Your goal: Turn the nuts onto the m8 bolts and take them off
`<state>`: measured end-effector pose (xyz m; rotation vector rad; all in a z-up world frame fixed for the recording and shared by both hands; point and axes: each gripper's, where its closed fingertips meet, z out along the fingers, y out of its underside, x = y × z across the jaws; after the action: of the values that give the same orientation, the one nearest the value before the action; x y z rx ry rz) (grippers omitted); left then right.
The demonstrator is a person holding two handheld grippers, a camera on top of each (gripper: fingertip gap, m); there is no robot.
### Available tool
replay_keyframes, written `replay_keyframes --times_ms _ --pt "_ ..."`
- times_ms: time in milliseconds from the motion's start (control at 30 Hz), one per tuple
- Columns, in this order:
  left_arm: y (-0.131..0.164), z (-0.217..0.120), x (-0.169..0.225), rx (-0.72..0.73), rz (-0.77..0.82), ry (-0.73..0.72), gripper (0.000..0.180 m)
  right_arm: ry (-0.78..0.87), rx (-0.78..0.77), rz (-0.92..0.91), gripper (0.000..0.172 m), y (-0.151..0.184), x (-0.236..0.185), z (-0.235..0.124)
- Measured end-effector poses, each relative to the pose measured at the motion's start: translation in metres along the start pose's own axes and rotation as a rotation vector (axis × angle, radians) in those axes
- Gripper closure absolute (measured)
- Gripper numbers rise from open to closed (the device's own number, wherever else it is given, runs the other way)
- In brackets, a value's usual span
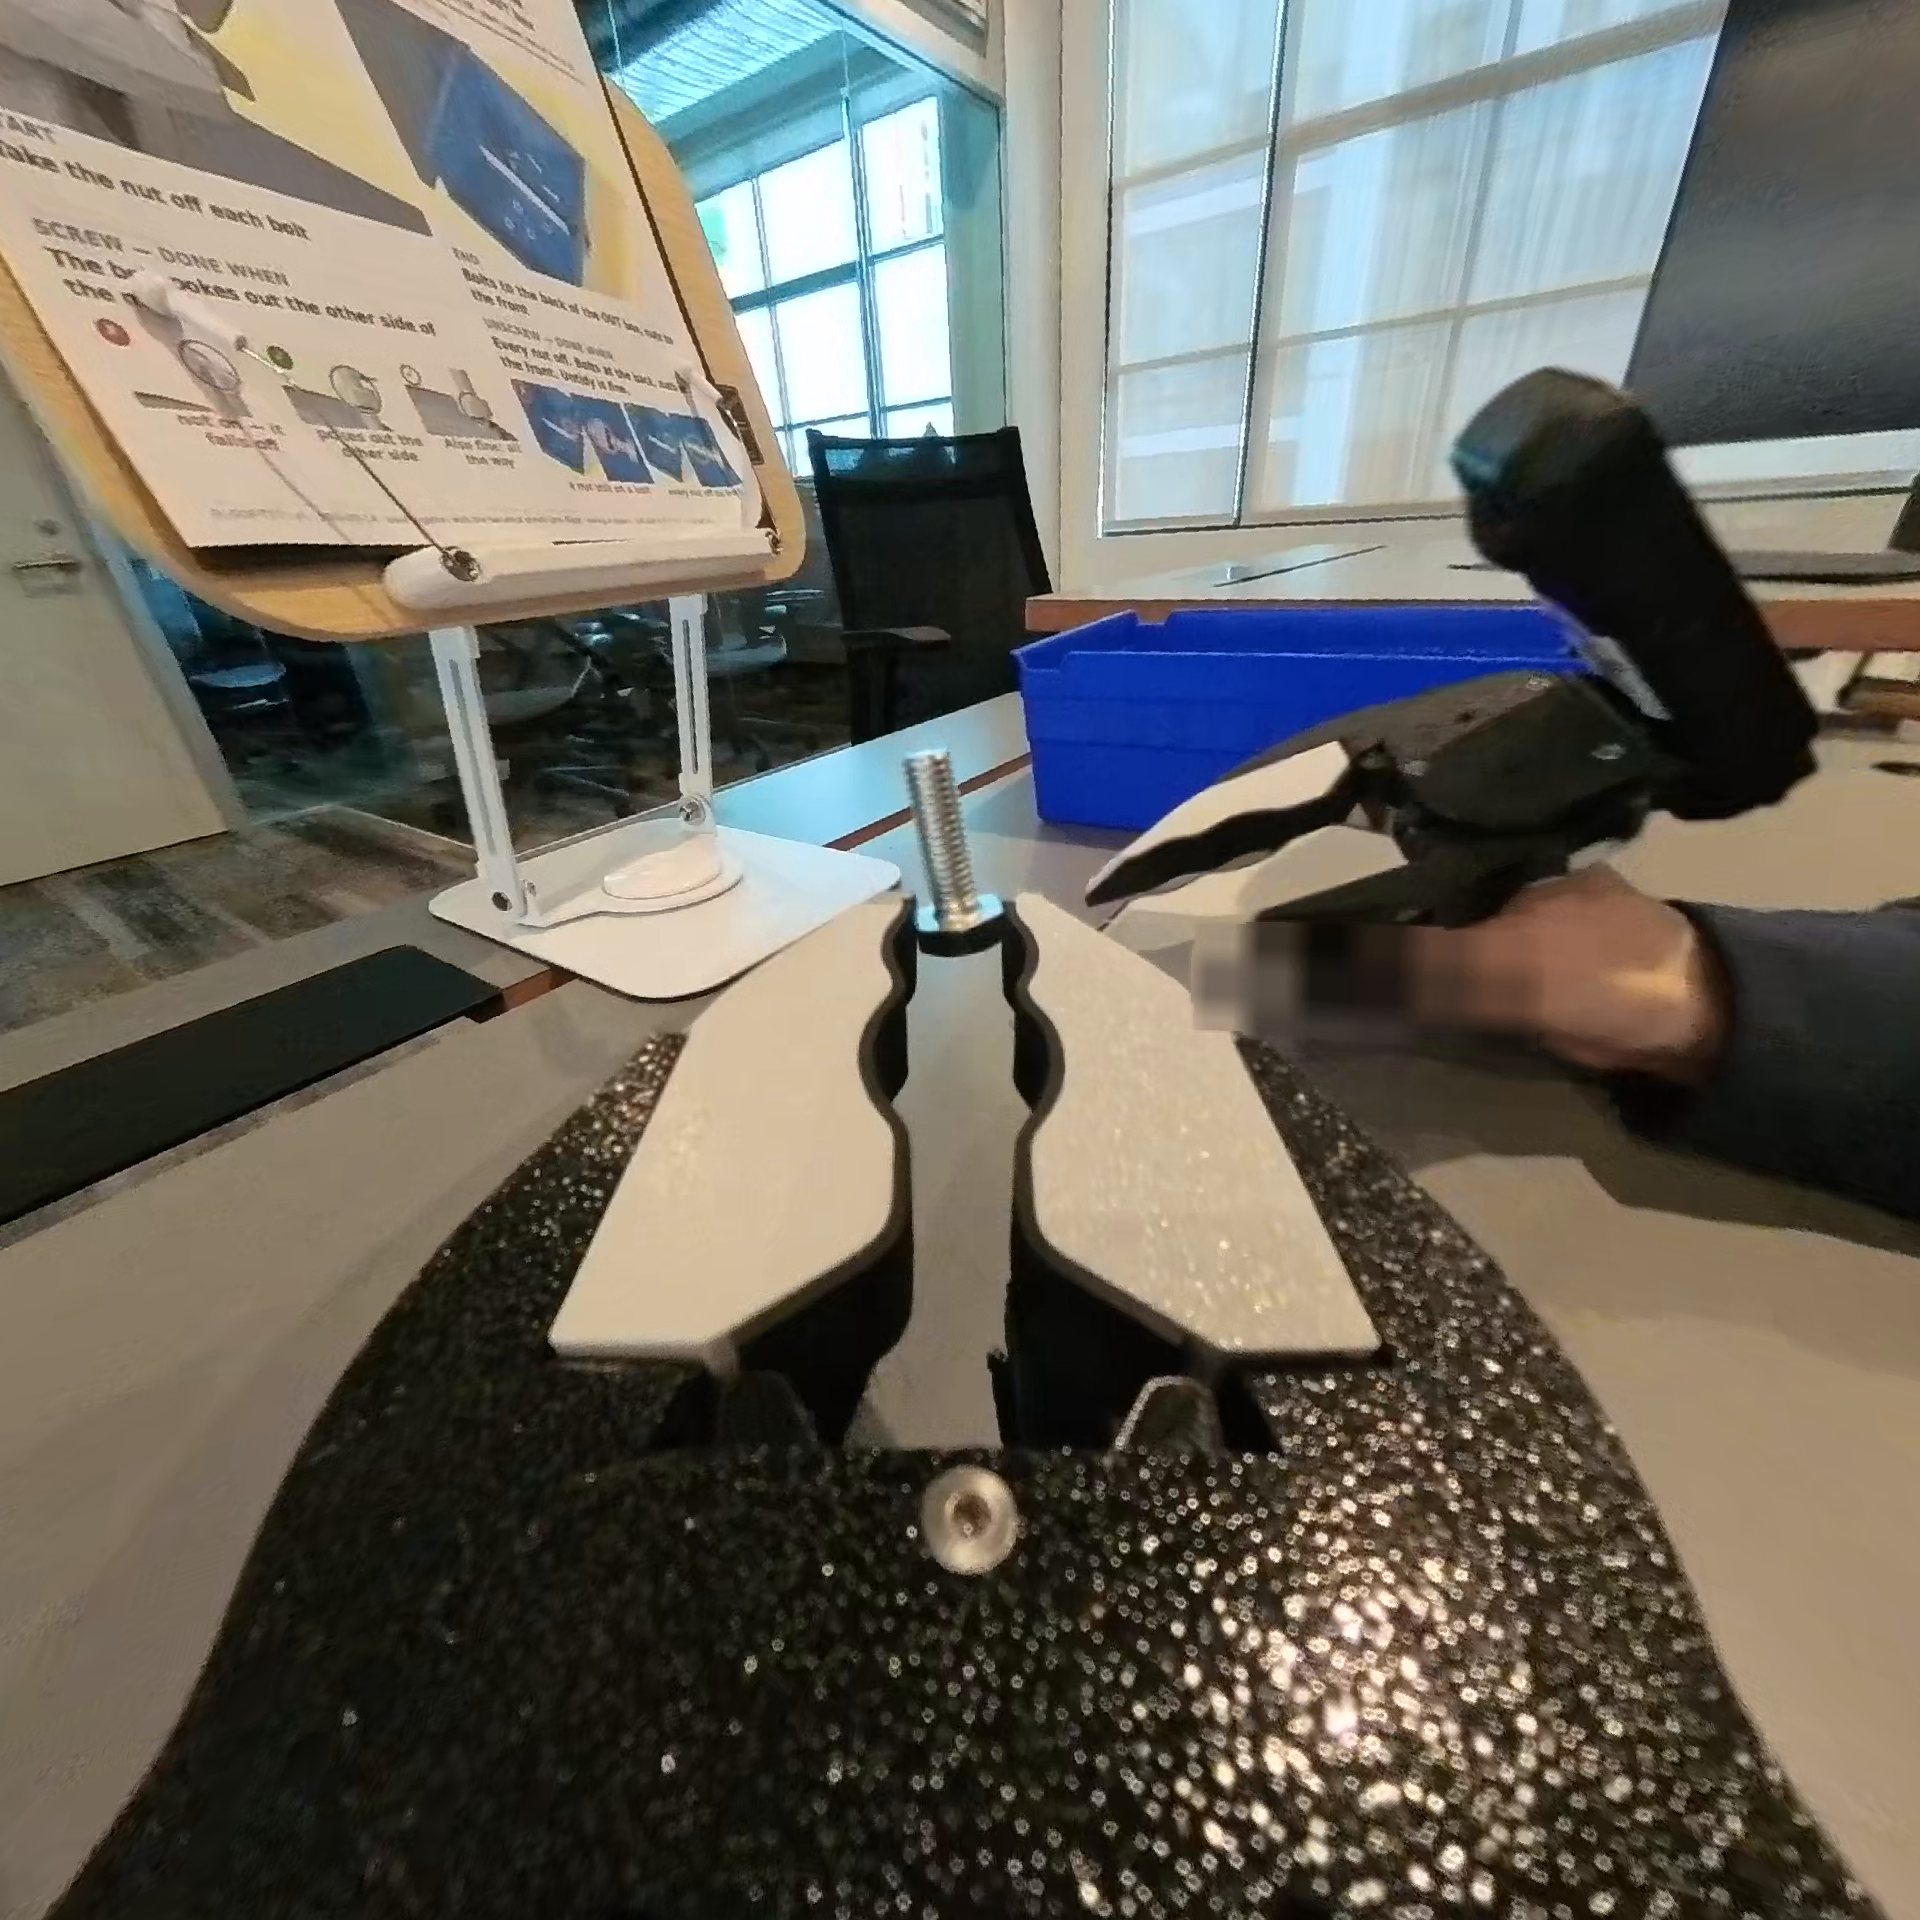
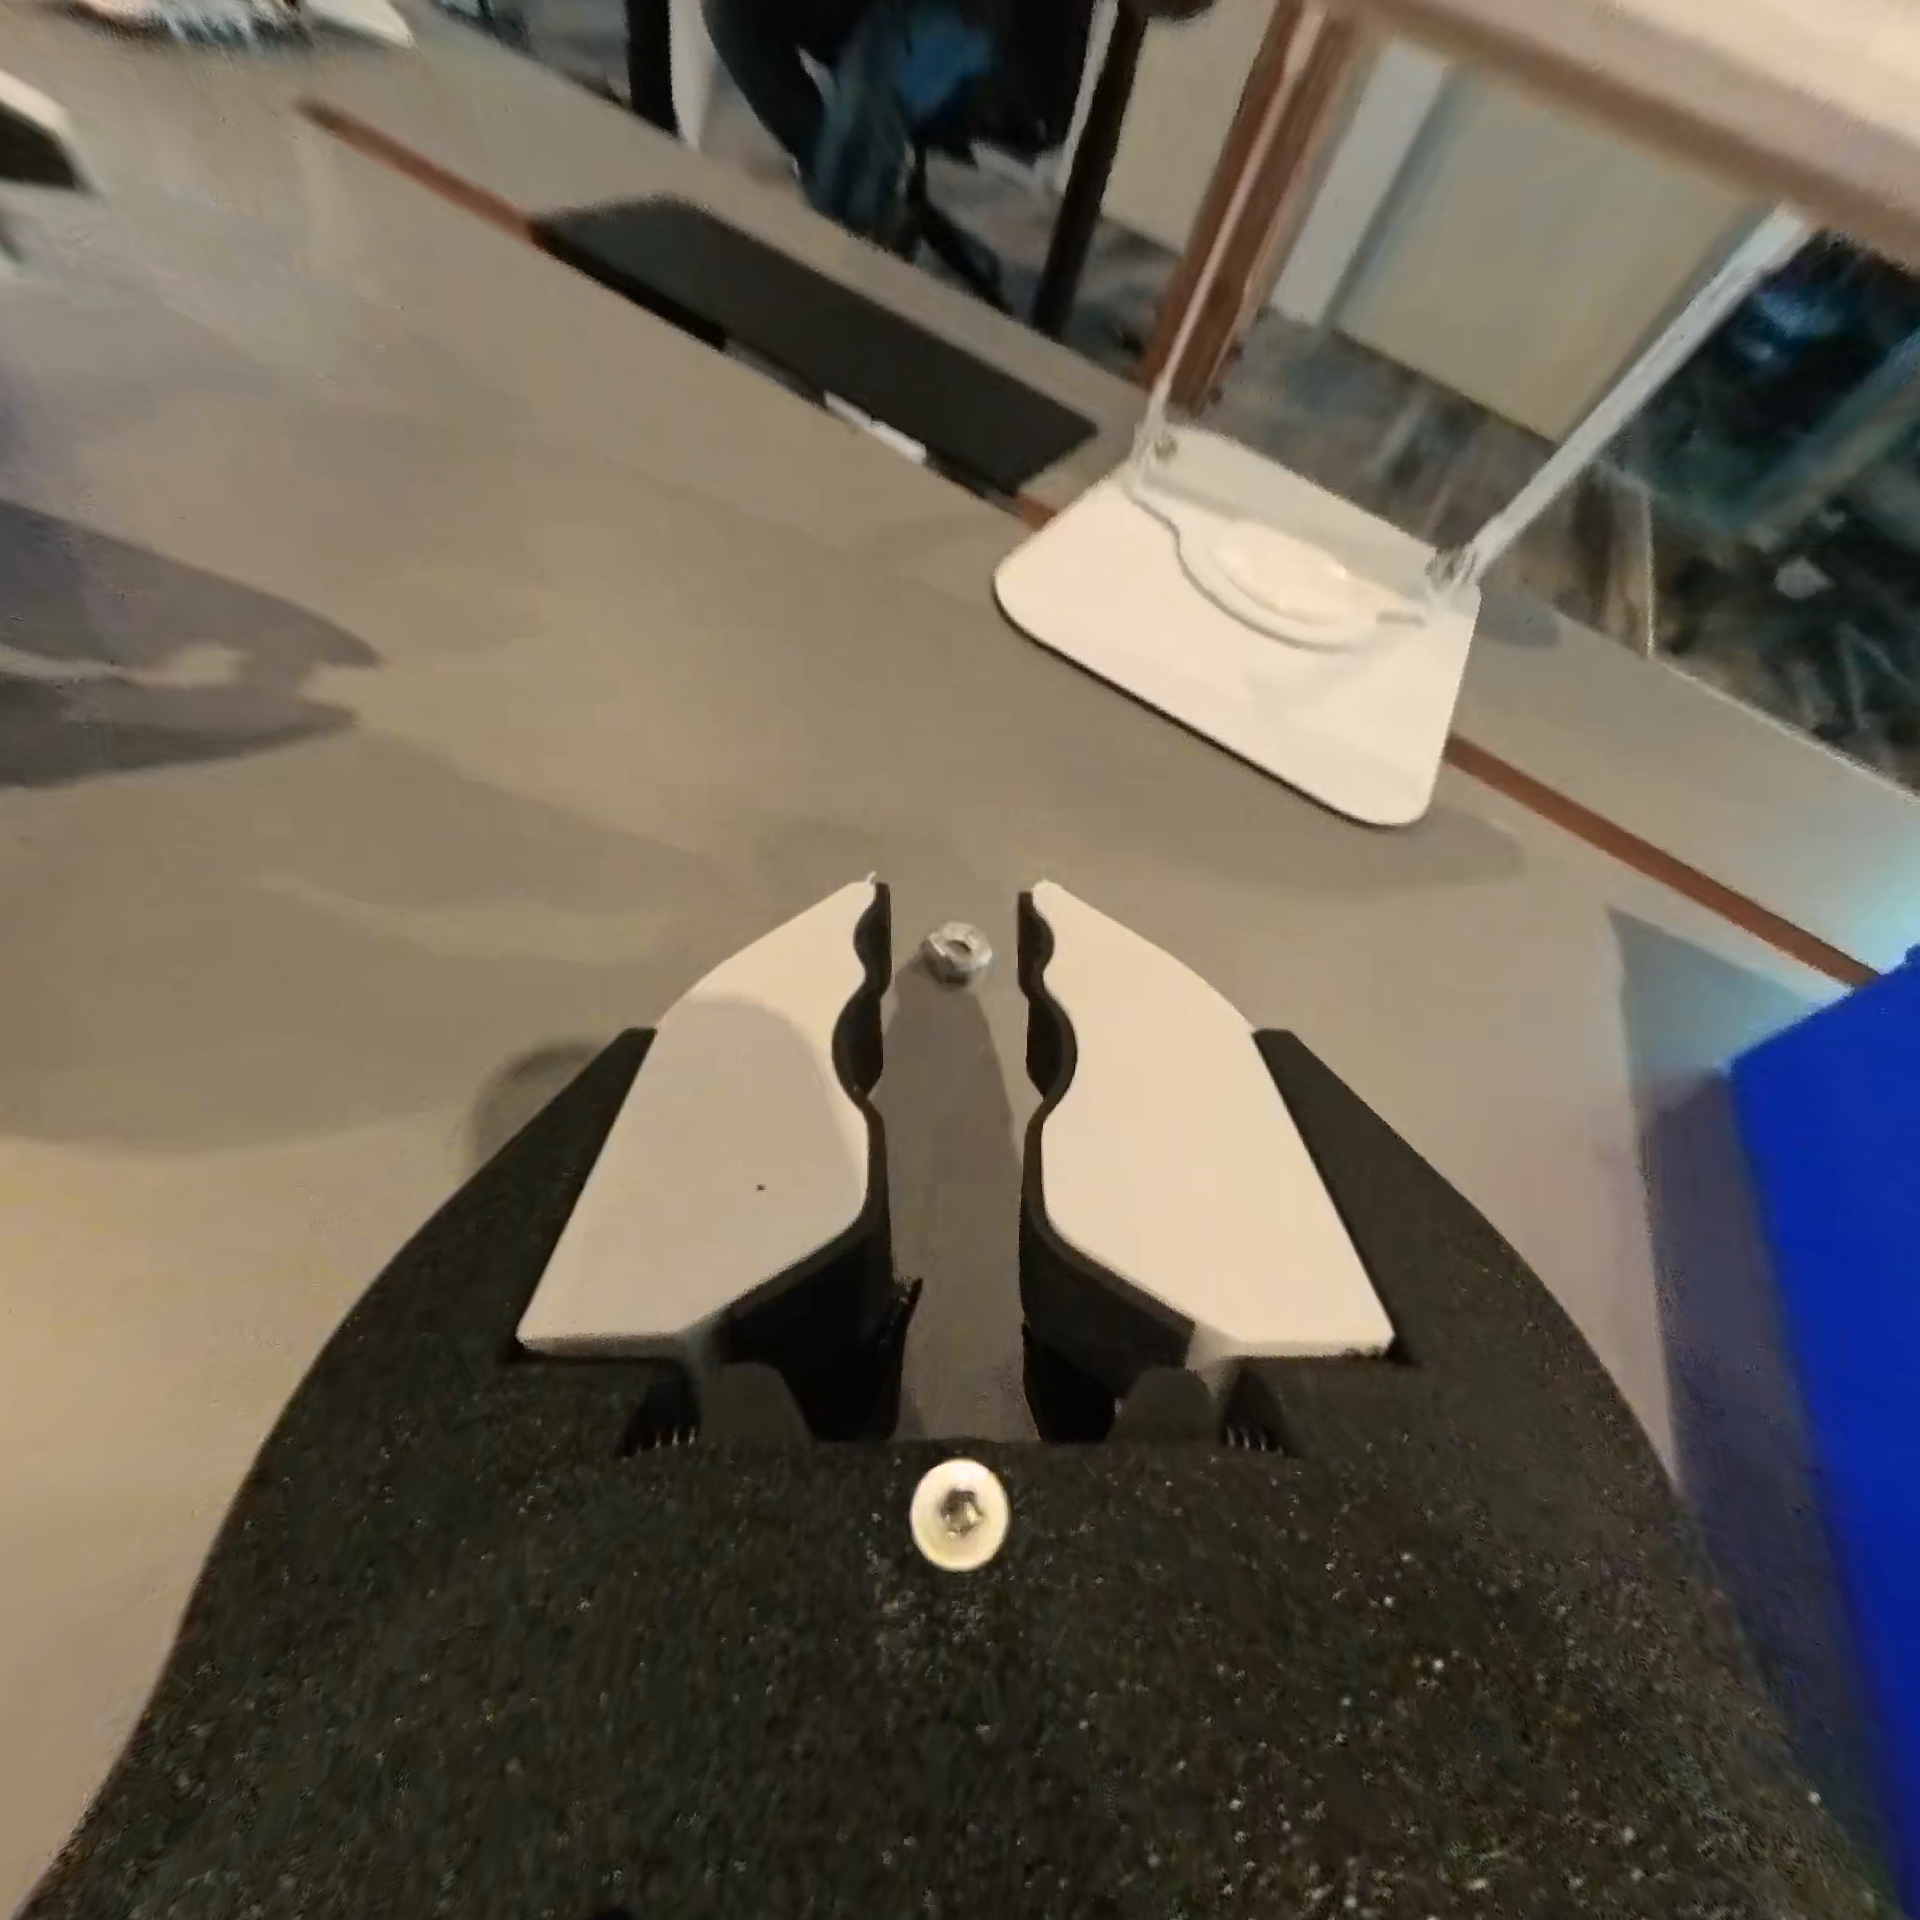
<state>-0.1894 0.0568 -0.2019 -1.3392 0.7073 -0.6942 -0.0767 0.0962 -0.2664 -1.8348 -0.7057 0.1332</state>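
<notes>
1. Left wrist view, centre of frame: the left gripper (image 1: 958,928) is closed narrowly on the head of a silver bolt (image 1: 938,831), one finger pressed against each side of the head. The bolt stands upright with its threaded shank up and bare; no nut on it.

2. Same view, right of frame: the right gripper (image 1: 1117,883) comes in from the right, held by a hand (image 1: 1558,977), with its tips low and near the bolt but not touching it. From this angle I cannot tell what lies between its tips. Behind it, right of centre, a blue bin (image 1: 1247,717) sits on the desk (image 1: 260,1299). A document stand (image 1: 665,894) with an instruction sheet fills the upper left.

3. Right wrist view, centre: the right gripper (image 2: 956,935) is partly open and points down at the desk (image 2: 520,727). A small silver nut (image 2: 957,953) lies flat on the desk between its fingers (image 2: 748,1091), with a clear gap on each side, so it is not gripped. The frame is somewhat blurred. The white foot of the stand (image 2: 1247,665) is at upper right, the blue bin (image 2: 1818,1247) at the right edge.

4. Step in hand, by my reading: picking up the nut for threading on. Bolt ready, nut still on the desk.

5. Next move calls for closing squarely on the nut's flats, lifting it level, bringing it over the shank tip and starting the thread without tilting it
</notes>
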Motion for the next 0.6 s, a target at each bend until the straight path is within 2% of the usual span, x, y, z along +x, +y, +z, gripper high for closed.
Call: replay_keyframes --times_ms 167,267,600 --pt "0.006 0.005 0.006 -0.047 0.040 0.022 0.165 -0.117 -0.123 0.104 0.155 0.013 0.002 0.018" --pt "0.010 0.007 0.011 -0.076 0.078 0.036 0.165 -0.154 -0.236 0.111 0.141 0.027 -0.001 0.028" --pt "0.010 0.010 0.025 -0.067 0.091 0.121 0.165 -0.218 -0.290 0.104 0.143 0.032 -0.007 0.035"
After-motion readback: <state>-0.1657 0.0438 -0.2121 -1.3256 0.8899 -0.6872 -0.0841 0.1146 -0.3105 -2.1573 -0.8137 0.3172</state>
